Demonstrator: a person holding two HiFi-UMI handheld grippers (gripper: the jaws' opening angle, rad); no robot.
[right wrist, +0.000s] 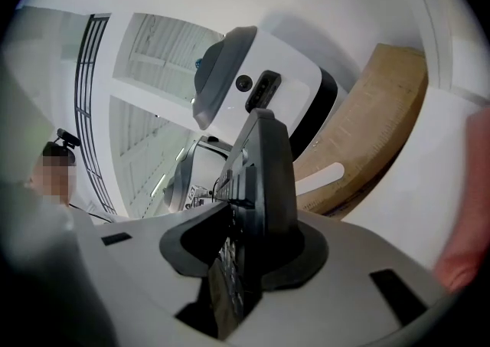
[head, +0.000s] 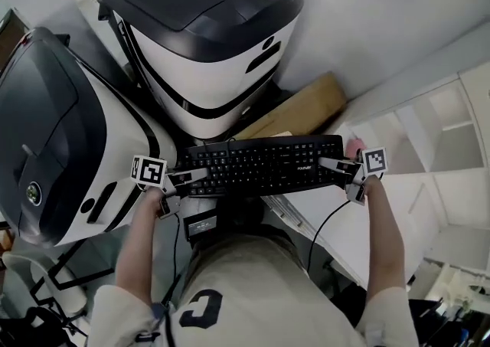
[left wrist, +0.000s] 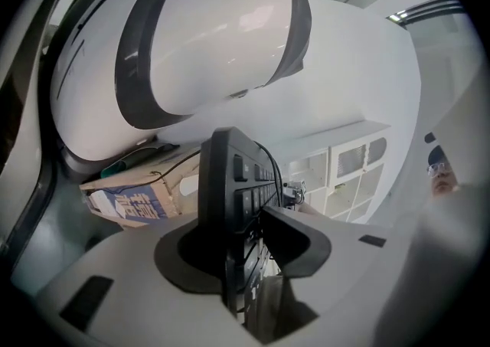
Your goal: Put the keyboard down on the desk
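Shirt (head: 260,292): pale, at the bottom of the head view, behind both sets of jaws and between the forearms.
Left machine (head: 53,131): white with a dark top, just left of the left jaws.
Left gripper (head: 187,178): jaws clamped on the keyboard's left end, one on the key side and one on the underside.
Keyboard (head: 264,163): black, level, keys up, spanning from the left jaws to the right jaws, held in front of the person.
Back machine (head: 207,24): white and dark, beyond the keyboard, ahead of the jaws.
Cardboard (head: 302,108): brown, beyond the right jaws, against the wall.
Right gripper (head: 338,168): jaws closed tight on the keyboard's right end.
Shelves (head: 436,131): white, right of the right jaws.
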